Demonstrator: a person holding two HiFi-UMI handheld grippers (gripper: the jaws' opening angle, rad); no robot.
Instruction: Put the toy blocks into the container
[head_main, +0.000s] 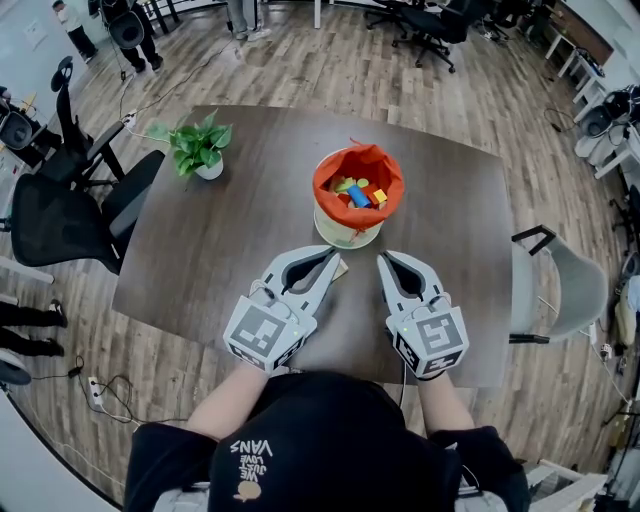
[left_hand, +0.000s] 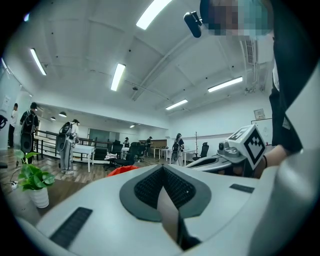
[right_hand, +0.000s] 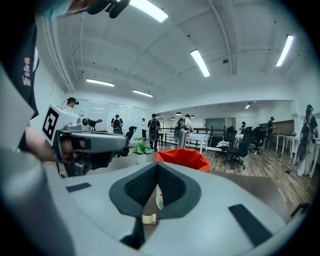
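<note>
Toy blocks (head_main: 357, 192): where are they, as you see it?

All the ones I can find lie in the container (head_main: 330, 172), the orange-lined tub near the middle of the bench (head_main: 220, 240). Blue, yellow and green pieces show inside its rim from the head view.

Anything left out on the wood?

One small tan piece (head_main: 341, 268) lies just beside the tip of the left tongs (head_main: 333, 254). It is too small to tell whether it is a block or a bit of card. Otherwise I see only a potted plant (head_main: 200, 148), well apart to the left.

And the tongs?

Both are closed and empty. The left tongs have their jaws drawn together on nothing. The right tongs (head_main: 384, 260) are the same, pads meeting, tip aimed towards the container, which shows beyond them in the right gripper view. Both sit over the person's side of the bench, just short of the tub.

So which step is this?

I judge the filling is done or all but done, with the hands parked. If that tan piece is a block, the next move calls for the left tongs to spread, settle round it low against the bench, close, carry it over the orange rim and let go. If it isn't, nothing remains but to draw back
</note>
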